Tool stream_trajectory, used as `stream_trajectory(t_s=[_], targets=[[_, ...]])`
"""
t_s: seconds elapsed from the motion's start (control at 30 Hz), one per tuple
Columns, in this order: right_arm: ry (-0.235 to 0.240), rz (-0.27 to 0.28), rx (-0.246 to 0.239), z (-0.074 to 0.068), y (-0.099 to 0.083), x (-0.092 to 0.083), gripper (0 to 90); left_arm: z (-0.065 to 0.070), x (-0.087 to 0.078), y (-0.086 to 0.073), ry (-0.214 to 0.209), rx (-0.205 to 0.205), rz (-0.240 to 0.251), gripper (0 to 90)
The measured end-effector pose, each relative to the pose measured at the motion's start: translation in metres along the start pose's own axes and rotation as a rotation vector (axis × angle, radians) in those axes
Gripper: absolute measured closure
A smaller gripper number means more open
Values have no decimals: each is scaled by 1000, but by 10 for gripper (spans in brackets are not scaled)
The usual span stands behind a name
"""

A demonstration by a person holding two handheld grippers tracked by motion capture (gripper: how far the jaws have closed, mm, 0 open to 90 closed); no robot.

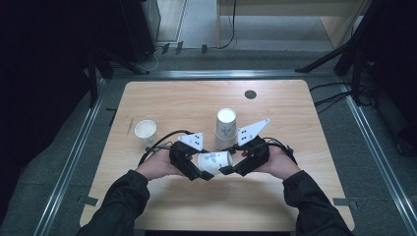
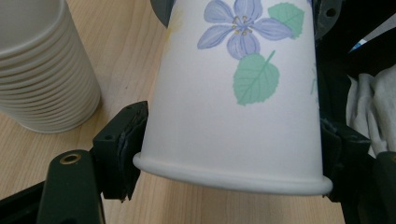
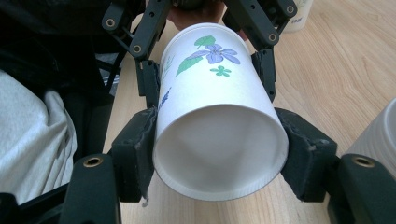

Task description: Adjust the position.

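both claws, left [image 1: 209,173] and right [image 1: 227,169], grip one empty flowered cup [image 1: 214,161], lying sideways.

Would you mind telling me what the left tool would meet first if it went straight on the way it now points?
The flowered cup already sits between the left tool's jaws, so it would push that first. Beyond the cup, probably the right tool, gripping its other end.

Flowered paper cup [image 2: 233,116] apparently pinched between jaws, cup stack [image 2: 42,70] beside
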State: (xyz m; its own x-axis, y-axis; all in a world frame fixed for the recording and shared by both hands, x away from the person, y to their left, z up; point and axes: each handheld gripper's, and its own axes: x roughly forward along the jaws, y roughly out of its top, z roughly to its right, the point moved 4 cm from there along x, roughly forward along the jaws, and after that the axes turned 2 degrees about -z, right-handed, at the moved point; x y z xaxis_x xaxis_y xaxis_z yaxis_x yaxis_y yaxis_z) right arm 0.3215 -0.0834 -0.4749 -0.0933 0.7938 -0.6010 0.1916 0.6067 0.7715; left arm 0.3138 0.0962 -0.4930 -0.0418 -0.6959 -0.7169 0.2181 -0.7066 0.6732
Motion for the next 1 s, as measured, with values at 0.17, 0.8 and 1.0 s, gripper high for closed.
stream_trajectory(t_s=[0.17, 0.8, 1.0], targets=[[-6, 4, -1, 0, -1, 0, 332, -1, -1, 0, 2, -9, 6, 230], [-39, 5, 15, 3, -3, 0, 284, -7, -23, -2, 30, -40, 14, 248], [-53, 0, 23, 5, -6, 0, 273, -10, -35, 2, 70, -44, -54, 248]])
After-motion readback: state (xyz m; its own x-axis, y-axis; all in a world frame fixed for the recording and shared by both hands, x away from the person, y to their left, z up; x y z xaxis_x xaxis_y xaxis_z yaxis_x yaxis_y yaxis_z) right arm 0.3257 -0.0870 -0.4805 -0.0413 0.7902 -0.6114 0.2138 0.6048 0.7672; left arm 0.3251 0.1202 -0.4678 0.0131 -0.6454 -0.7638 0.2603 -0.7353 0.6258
